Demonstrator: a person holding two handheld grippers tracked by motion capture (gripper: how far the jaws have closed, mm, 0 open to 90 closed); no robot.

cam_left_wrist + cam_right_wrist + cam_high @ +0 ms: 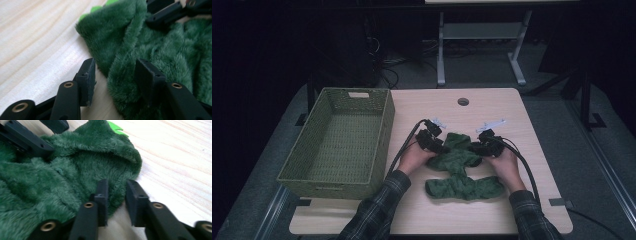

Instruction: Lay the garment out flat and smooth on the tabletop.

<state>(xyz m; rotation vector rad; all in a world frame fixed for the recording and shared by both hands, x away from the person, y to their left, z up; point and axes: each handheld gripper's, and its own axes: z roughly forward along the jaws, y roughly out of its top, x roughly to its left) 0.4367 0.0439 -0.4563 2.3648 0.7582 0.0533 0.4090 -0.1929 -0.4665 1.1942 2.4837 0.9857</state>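
Since this green fleece garment [459, 167] is soft and floppy, my left gripper [116, 75], half open, straddles its edge fold; my right gripper [117, 195] narrowly brackets the opposite edge, unpinched.

On the table [512, 115] the basket [339, 142] stands along the left edge, the fleece garment [459, 170] lies to its right near the front middle, and the left gripper [434, 144] and right gripper [479, 148] sit at the garment's far left and far right edges.
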